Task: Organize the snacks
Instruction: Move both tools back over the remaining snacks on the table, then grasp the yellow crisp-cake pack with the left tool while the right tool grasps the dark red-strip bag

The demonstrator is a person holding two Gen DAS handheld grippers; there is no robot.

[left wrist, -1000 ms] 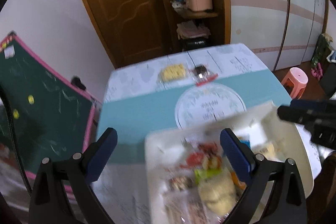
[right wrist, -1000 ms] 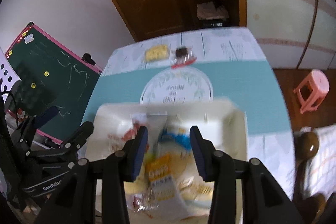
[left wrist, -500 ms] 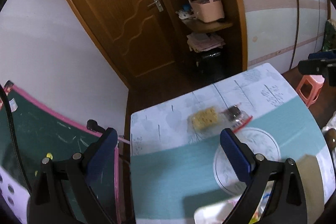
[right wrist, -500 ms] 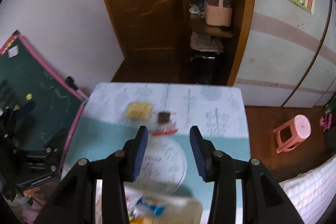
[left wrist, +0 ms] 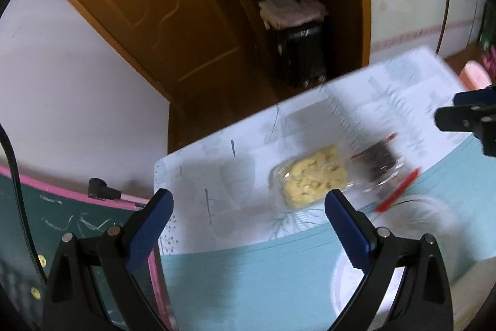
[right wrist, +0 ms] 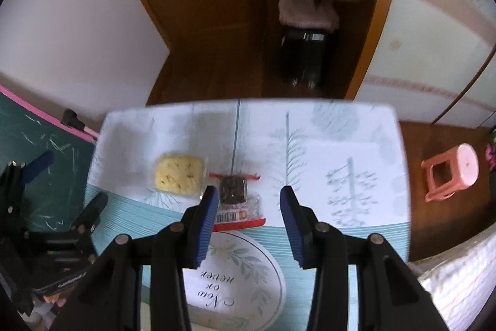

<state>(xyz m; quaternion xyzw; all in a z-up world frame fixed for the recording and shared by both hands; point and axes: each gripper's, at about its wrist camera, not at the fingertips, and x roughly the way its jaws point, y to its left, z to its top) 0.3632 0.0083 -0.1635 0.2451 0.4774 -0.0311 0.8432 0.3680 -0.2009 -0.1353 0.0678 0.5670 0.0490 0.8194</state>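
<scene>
Two wrapped snacks lie side by side on the far part of the table: a yellow cake in clear wrap (left wrist: 313, 183) (right wrist: 179, 174) and, to its right, a dark brown cake in a red-edged wrapper (left wrist: 383, 166) (right wrist: 234, 194). My left gripper (left wrist: 248, 222) hovers open over the table's left side, with the yellow cake just ahead of its right finger. Above the dark cake my right gripper (right wrist: 246, 214) stands open with nothing between its fingers; the cake shows just past the left finger. The left gripper (right wrist: 74, 188) also appears at the left of the right wrist view.
The table (right wrist: 341, 145) wears a pale cloth with tree prints and a teal band with a round white emblem (right wrist: 238, 272). A green chalkboard with pink frame (left wrist: 62, 222) leans at the left. A pink stool (right wrist: 452, 172) stands right; a door and shelves stand behind.
Both grippers have swung away from the white tray of snacks toward the table's far side and dropped a little. The tray has left both views; the two wrapped cakes now look closer.
</scene>
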